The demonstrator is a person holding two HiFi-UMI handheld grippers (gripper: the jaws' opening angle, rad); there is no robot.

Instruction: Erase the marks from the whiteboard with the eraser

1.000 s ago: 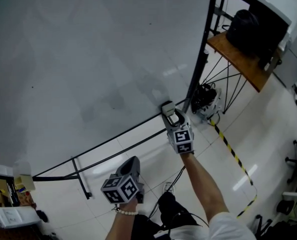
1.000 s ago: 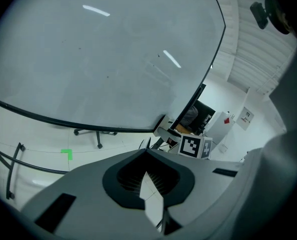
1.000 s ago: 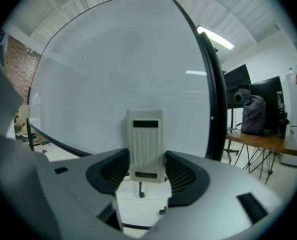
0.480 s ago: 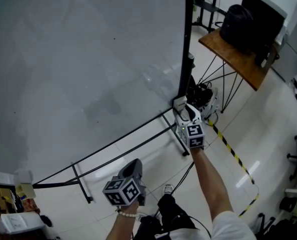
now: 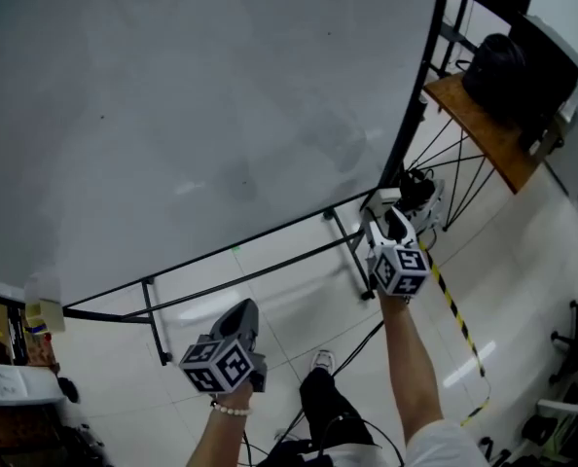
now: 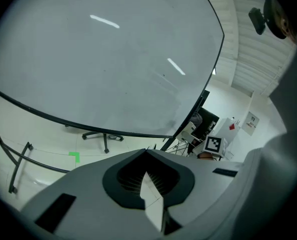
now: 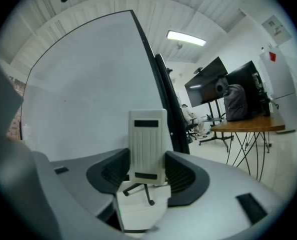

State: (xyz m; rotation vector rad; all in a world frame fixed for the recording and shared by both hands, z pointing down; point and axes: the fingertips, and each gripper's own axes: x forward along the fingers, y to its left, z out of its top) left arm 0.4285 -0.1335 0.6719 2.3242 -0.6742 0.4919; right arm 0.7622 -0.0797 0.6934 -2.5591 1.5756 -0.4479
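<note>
The right gripper (image 5: pixel 386 220) pinches the white eraser (image 7: pixel 147 149) near the whiteboard's (image 5: pixel 192 105) bottom right corner; the left gripper (image 5: pixel 238 317) hangs below the whiteboard, jaws pressed together

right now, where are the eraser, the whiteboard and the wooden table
eraser (image 7: pixel 147 146): right gripper view, on its ribbed white face between the jaws
whiteboard (image 5: pixel 192 105): head view, on the middle of its bare surface
wooden table (image 5: pixel 470 121): head view, on its brown top
</note>
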